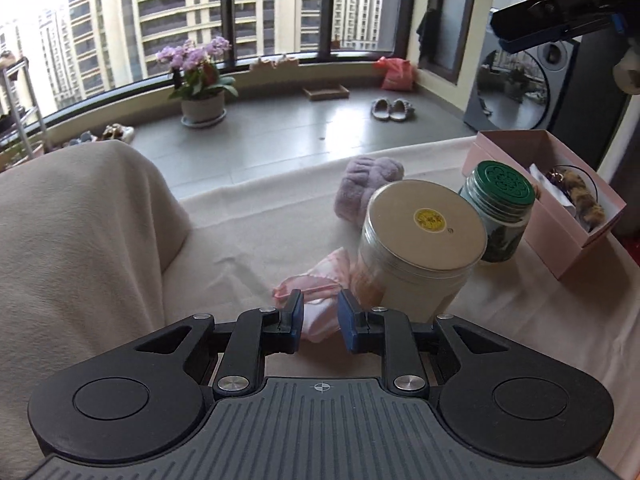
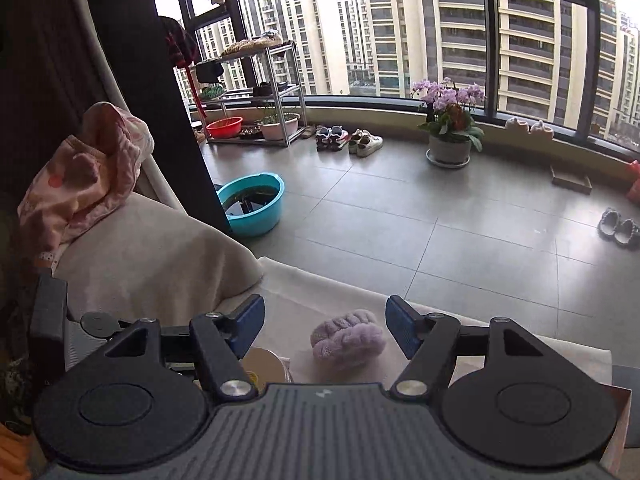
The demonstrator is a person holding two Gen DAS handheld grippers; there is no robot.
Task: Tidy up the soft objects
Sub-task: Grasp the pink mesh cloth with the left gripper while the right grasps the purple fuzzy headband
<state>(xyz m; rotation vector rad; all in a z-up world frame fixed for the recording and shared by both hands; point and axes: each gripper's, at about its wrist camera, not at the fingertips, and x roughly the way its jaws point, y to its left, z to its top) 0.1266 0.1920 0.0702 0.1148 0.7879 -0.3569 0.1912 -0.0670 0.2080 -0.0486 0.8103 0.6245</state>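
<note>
Setting: a glazed balcony room with grey floor tiles, high-rise blocks outside, and a work surface under a cream cloth (image 1: 248, 240). Item, left gripper (image 1: 319, 322): my jaws stood narrowly apart, with nothing pinched; a crumpled pink cloth (image 1: 320, 280) lay on the cream cloth just beyond the tips, at 12 o'clock. Item, right gripper (image 2: 325, 330): my jaws stood wide and empty, and a fluffy lilac scrunchie (image 2: 348, 342) lay on the cloth below the gap between them, untouched. Item: a tin with a flat pale lid (image 1: 424, 232), at 1 o'clock from the left tips, just beside the pink cloth. Item: a glass jar with a green lid (image 1: 500, 208), close behind the tin at 2 o'clock. Item: an open pink box (image 1: 560, 240), at 3 o'clock from the jar, holding small tangled pieces. Item: a potted orchid (image 2: 450, 120) on the floor by the window.
</note>
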